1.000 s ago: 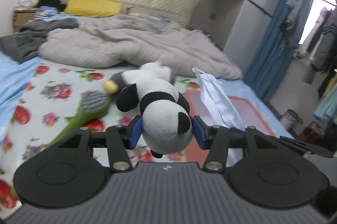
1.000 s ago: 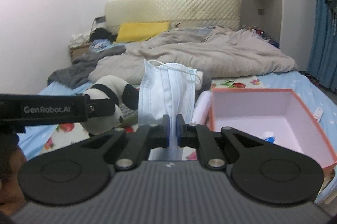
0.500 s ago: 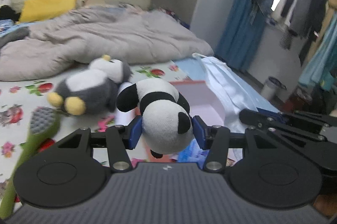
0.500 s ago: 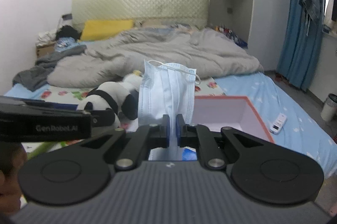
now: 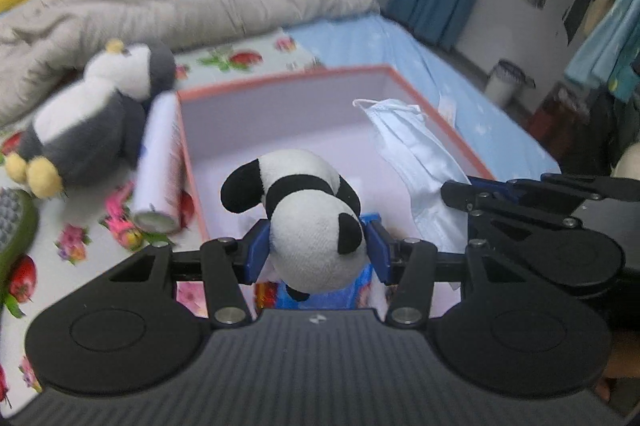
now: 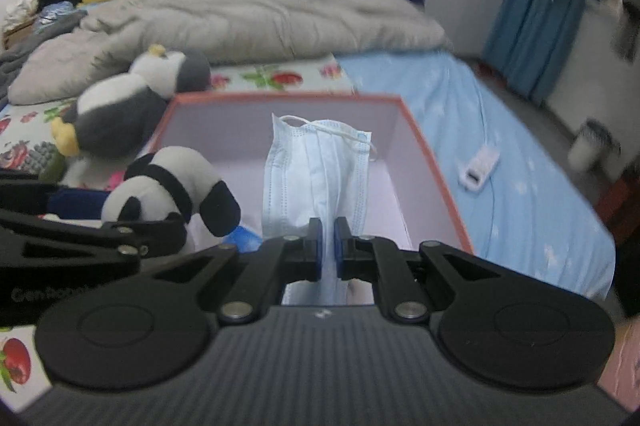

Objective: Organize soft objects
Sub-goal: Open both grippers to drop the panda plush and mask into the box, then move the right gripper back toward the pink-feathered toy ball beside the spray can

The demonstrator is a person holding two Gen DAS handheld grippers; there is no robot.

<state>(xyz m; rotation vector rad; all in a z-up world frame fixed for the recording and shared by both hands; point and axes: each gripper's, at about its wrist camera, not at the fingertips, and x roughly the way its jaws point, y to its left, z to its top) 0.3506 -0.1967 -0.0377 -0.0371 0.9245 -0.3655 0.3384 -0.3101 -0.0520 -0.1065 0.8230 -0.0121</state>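
Plush panda (image 5: 316, 222) is clamped in the left gripper (image 5: 316, 246) and the face mask (image 6: 320, 177) pinched in the right gripper (image 6: 327, 246), both now brought over the pink box (image 6: 432, 161), so release is judged next.

my left gripper (image 5: 316, 250) holds the black-and-white plush panda (image 5: 308, 214) over the near end of the open red-rimmed cardboard box (image 5: 280, 81); my right gripper (image 6: 327, 246) holds the pale blue pleated face mask (image 6: 320, 169) over its middle. left of the box lie a white cylindrical can (image 5: 158, 161) and a grey-and-white plush penguin (image 5: 88, 121).
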